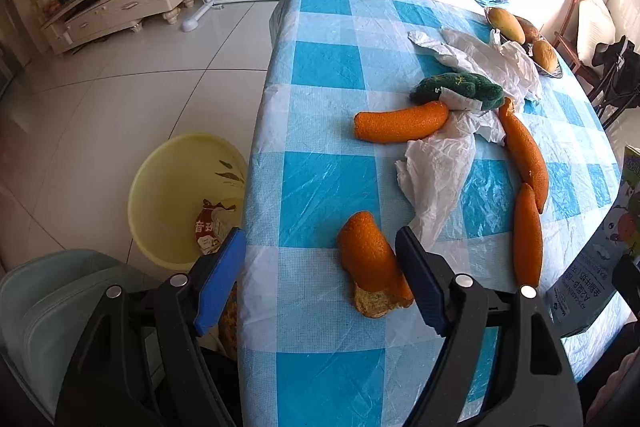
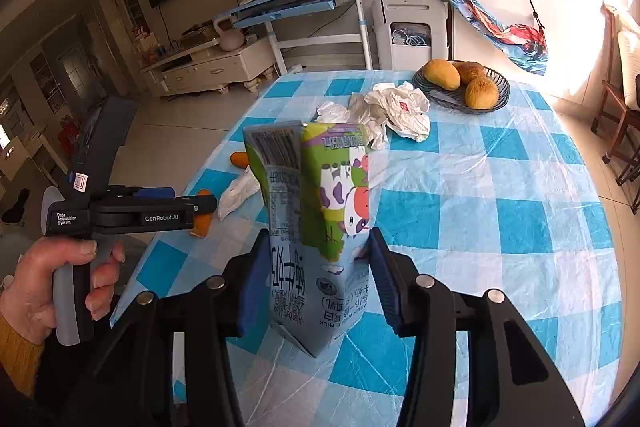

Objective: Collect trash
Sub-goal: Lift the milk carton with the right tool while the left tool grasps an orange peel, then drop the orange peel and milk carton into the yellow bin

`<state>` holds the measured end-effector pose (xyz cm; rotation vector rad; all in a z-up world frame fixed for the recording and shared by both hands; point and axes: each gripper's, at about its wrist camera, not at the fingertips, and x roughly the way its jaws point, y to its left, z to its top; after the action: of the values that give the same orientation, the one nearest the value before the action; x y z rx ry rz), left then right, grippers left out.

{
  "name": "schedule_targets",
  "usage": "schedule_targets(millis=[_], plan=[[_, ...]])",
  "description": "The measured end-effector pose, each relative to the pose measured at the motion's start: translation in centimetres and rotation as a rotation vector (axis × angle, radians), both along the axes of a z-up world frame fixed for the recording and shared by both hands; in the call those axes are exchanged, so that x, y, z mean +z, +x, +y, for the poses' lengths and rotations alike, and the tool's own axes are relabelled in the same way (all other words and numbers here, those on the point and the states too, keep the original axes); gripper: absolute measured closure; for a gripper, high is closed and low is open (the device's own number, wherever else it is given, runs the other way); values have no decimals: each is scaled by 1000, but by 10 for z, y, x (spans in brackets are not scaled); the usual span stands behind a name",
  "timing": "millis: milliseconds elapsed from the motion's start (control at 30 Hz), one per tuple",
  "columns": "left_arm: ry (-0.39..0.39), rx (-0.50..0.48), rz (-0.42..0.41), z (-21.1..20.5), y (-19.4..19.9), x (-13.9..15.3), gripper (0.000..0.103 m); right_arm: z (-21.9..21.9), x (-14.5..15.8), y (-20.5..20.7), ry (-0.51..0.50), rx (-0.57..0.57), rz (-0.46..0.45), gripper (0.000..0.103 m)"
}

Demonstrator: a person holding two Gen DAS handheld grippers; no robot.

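Milk carton caught, peel next in line

The right gripper (image 2: 316, 279) clenches the upside-down milk carton (image 2: 316, 227) at frame centre, lifted for binning; the left gripper (image 1: 320, 267) hangs released over an orange peel (image 1: 372, 263) at lower centre, beside the yellow bin (image 1: 176, 195) lower left.

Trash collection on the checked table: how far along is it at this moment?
Early. Done: one snack wrapper lies in the yellow bin beside the table. In hand: the right claw is shut on the milk carton; the left claw is open by an orange peel. Left: three more peels, the crumpled white bags and foil.
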<state>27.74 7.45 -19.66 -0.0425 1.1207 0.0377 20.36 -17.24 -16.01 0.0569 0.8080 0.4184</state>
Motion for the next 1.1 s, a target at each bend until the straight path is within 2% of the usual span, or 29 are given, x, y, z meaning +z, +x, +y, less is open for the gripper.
schedule_targets(millis=[67, 167, 233, 333, 400, 633, 733, 867, 1000, 1100], plan=[[14, 1, 11, 0, 0, -2, 31, 1, -1, 0, -15, -2, -1, 55], [53, -10, 1, -3, -3, 0, 47, 0, -1, -1, -17, -1, -1, 55], [74, -15, -13, -2, -5, 4, 79, 2, 0, -3, -28, 5, -9, 55], [5, -34, -19, 2, -7, 10, 88, 6, 3, -8, -39, 13, -32, 55], [18, -50, -59, 1, -10, 19, 89, 5, 6, -10, -27, 10, -44, 55], [-59, -5, -189, 31, -20, 61, 90, 6, 21, -17, 82, 30, -89, 55], [-87, 24, -214, 50, -24, 72, 90, 22, 28, -19, 94, 75, -102, 55], [-75, 66, -242, 76, -27, 83, 90, 50, 36, -22, 95, 144, -126, 55], [-69, 105, -240, 106, -24, 87, 90, 82, 36, -8, 133, 181, -111, 55], [-117, 171, -231, 136, -18, 85, 90, 113, 38, 5, 160, 216, -112, 55]])
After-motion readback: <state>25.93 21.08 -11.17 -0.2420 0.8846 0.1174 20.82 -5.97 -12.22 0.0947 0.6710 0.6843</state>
